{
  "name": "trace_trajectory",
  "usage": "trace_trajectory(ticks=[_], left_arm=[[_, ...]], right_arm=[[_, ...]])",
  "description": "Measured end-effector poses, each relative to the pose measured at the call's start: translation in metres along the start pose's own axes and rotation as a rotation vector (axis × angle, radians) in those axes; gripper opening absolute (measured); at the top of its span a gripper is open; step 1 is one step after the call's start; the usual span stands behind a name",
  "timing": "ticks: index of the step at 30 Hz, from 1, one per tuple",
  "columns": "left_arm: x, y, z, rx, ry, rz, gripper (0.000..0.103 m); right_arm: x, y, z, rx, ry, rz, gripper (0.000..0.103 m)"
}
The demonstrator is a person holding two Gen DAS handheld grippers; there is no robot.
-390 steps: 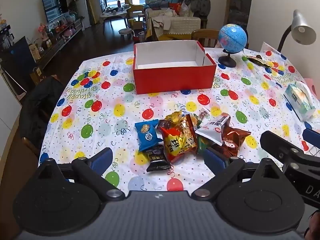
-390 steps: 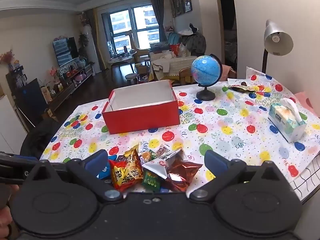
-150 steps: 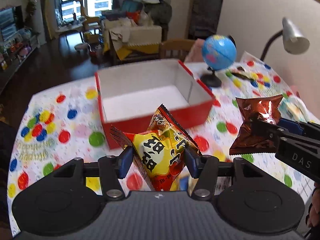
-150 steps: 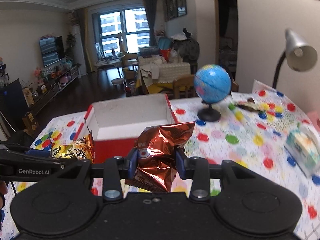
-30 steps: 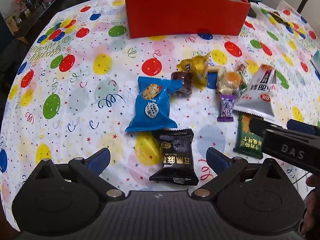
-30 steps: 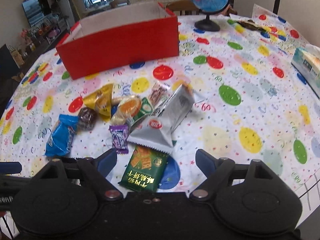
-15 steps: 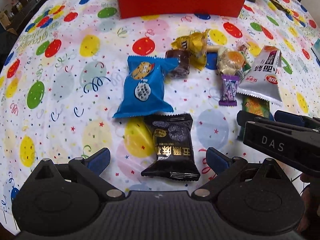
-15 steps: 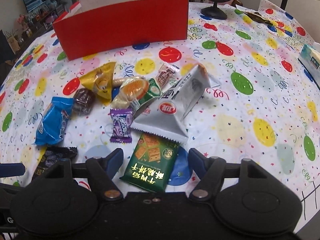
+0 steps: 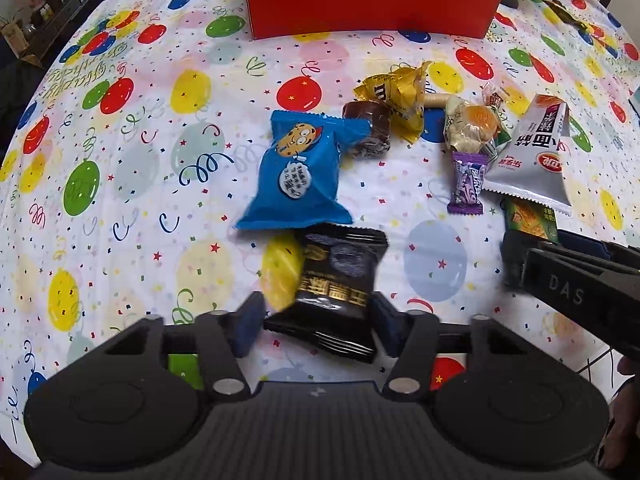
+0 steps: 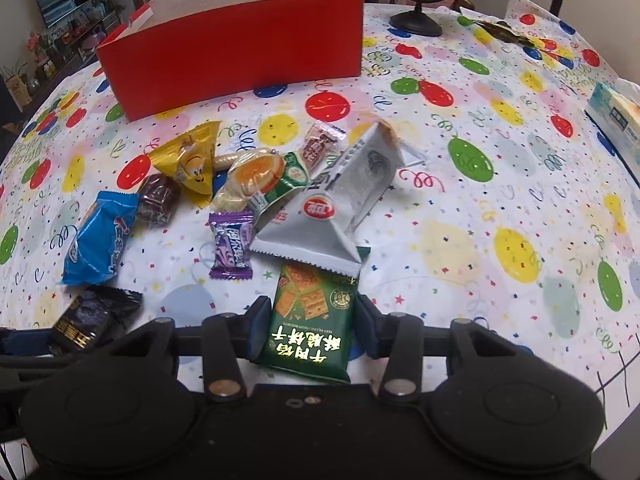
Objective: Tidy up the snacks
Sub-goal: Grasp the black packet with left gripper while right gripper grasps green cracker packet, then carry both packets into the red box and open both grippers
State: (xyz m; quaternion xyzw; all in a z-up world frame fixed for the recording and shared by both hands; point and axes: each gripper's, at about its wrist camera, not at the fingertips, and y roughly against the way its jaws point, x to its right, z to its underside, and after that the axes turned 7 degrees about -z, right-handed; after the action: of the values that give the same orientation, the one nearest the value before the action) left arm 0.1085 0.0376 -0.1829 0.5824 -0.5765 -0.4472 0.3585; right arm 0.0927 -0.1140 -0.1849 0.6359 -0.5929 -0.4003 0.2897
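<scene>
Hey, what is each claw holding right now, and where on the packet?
The left claw, closing, squeezes the black packet by its side edges near its lower end. The right claw, also closing, grips the green cracker packet by its sides.

Between your left tool's [image 9: 314, 322] matt plastic fingers sits a glossy black foil packet [image 9: 336, 294]; your right tool [image 10: 308, 330] flanks a shiny green wrapper [image 10: 310, 318]. Beyond both: smooth printed cloth [image 10: 500, 184], matt red cardboard box [image 10: 240, 48].
</scene>
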Motion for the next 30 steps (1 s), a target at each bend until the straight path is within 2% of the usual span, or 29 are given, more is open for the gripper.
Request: trace_trajectory(ticks=[7,14,23,27,30], left_arm=[[-0.009,0.004,0.000,-0.018,0.036,0.020,0.051],[-0.005,0.029,0.001,0.036,0.024,0.064,0.051],[0.004,0.066,-0.008,0.189,-0.015,0.053,0.051],[0.002,0.082,-0.017,0.265,-0.013,0.026,0.051],[-0.001,0.089,-0.029,0.292,0.001,-0.003,0.051]], right_arm=[[0.009,0.021,0.007,0.008,-0.050,-0.024,0.043],[0.025,0.049,0.014,0.072,-0.124,-0.006,0.043],[0.025,0.078,0.007,0.200,-0.098,0.032,0.043],[0.022,0.086,-0.001,0.249,-0.073,0.028,0.043],[0.018,0.090,-0.012,0.287,-0.049,0.030,0.043]])
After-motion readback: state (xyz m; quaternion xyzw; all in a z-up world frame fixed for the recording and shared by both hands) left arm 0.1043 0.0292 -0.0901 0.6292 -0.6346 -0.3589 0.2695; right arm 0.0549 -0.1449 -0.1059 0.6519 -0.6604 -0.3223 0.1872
